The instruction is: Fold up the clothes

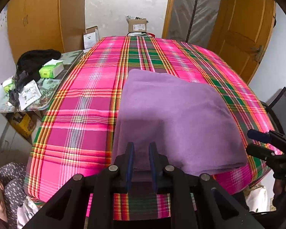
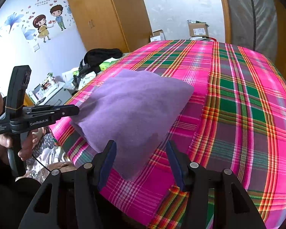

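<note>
Plaid tabletop [image 2: 238,99] carries folded purple cloth [image 2: 135,106], lying ahead of both tools; left tool [image 1: 141,148] nearer, narrowly parted, seemingly pinching nothing; right tool [image 2: 141,148] spread, empty.

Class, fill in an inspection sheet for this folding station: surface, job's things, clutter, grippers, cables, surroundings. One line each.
Surface: plaid cloth covers the table, lying flat.
Job's things: purple garment, folded, near the front edge.
Clutter: side table holds a black garment, a tissue pack and papers.
Grippers: left gripper part open over the garment's edge; right gripper open, holding nothing.
Cables: one dark cable below the left gripper.
Surroundings: wardrobe, wall stickers, cardboard box, door.
</note>
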A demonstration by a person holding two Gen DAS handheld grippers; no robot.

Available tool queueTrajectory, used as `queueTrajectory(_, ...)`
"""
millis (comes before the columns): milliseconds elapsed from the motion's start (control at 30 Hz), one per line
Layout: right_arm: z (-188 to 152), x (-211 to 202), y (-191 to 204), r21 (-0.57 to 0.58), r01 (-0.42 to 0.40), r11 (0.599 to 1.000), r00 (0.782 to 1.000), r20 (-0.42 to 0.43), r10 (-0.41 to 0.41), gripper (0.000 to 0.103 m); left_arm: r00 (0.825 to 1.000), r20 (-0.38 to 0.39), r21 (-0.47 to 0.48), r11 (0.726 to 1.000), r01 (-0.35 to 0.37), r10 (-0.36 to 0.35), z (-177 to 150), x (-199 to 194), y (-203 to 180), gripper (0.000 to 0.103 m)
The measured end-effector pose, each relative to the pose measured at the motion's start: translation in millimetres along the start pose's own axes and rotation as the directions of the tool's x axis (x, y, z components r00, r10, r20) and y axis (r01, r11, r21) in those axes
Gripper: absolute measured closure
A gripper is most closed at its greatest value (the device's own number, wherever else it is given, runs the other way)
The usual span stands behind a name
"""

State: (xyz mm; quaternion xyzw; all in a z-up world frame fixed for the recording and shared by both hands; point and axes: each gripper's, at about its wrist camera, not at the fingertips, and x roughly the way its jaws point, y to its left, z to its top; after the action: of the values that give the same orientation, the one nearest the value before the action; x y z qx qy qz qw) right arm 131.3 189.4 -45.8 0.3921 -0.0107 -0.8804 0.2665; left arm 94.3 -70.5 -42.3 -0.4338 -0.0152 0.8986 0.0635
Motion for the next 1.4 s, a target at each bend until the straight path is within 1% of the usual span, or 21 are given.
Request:
queueTrajectory(67, 0, 1, 1, -0.001, 0.001, 1.000, 1.000, -0.003, -0.001, 0.047, 1.000, 0.008, 0.009, 1.000, -0.008, 0.008, 0, -1, -1, 0.087)
queueTrajectory(333, 5, 0, 1, -0.005, 0.021, 1.000, 1.000, -0.003, -0.021, 0.047, 1.000, 0.014, -0.013, 1.000, 0.017, -0.017, -1, 1, 3, 0.087)
queueTrajectory(567, 6, 2, 2, -0.004, 0.034, 0.999, 0.999, -0.011, -0.035, 0.047, 0.999, 0.033, 0.007, 0.999, 0.033, -0.033, -4, 3, -1, 0.087)
queueTrajectory(867, 5, 3, 1, 0.007, 0.037, 0.999, 0.999, -0.016, -0.037, 0.047, 0.999, 0.019, 0.016, 0.999, 0.044, -0.044, -3, 4, 0, 0.087)
queueTrajectory(1033, 4, 2, -2, 0.016, 0.034, 0.999, 0.999, -0.014, -0.033, 0.047, 1.000, 0.014, 0.043, 0.999, 0.020, -0.020, -4, 4, -3, 0.087)
queueTrajectory(1200, 4, 2, -9, 0.053, 0.017, 0.998, 1.000, -0.007, -0.017, 0.047, 1.000, 0.024, 0.032, 0.999, -0.006, 0.005, 4, 4, 10, 0.087)
queueTrajectory(1233, 4, 3, -11, 0.070, 0.009, 0.998, 1.000, -0.008, -0.008, 0.047, 0.999, 0.032, 0.022, 1.000, -0.007, 0.006, 7, 4, 16, 0.087)
queueTrajectory(1300, 6, 7, -19, 0.112, -0.016, 0.994, 1.000, -0.009, 0.017, 0.047, 0.999, 0.041, -0.001, 1.000, -0.005, 0.005, 14, 6, 29, 0.078)
queueTrajectory(1333, 7, 10, -23, 0.135, -0.031, 0.990, 0.999, -0.010, 0.032, 0.047, 0.999, 0.039, -0.012, 1.000, -0.002, 0.003, 18, 9, 35, 0.071)
queueTrajectory(1400, 10, 18, -33, 0.198, -0.064, 0.978, 0.997, -0.017, 0.069, 0.047, 0.999, 0.014, -0.035, 0.999, 0.031, -0.031, 26, 17, 47, 0.068)
